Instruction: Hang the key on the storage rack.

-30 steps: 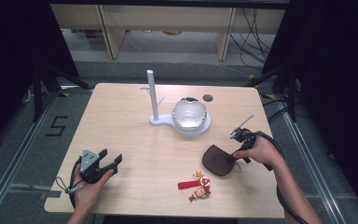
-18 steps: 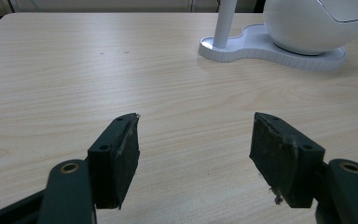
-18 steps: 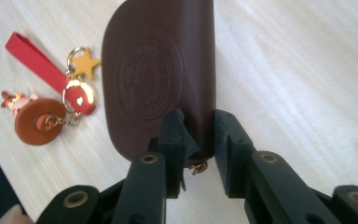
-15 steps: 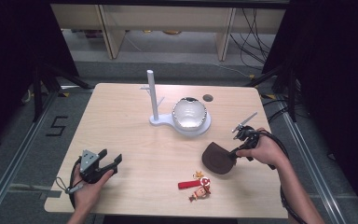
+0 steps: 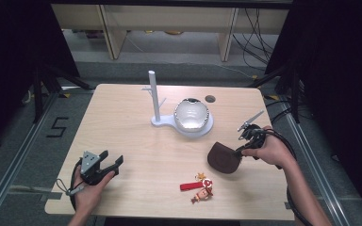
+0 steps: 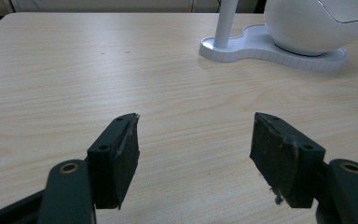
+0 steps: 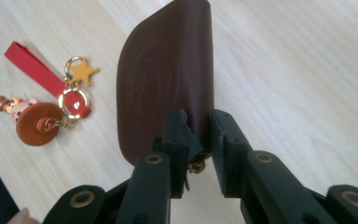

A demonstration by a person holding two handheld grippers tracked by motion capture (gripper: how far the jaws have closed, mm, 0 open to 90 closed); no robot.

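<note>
Right gripper (image 7: 196, 123): jaws just closed, pinching brown leather pouch (image 7: 168, 79) edge | pouch stretched away from jaws, beside keychain (image 5: 197, 185) | left gripper (image 6: 193, 151): spread, empty, well apart.

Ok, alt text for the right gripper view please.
The right gripper pinches the edge of a dark brown leather pouch above a light wooden table. To its left lies a keychain with red strap, gold star and small figure.
</note>
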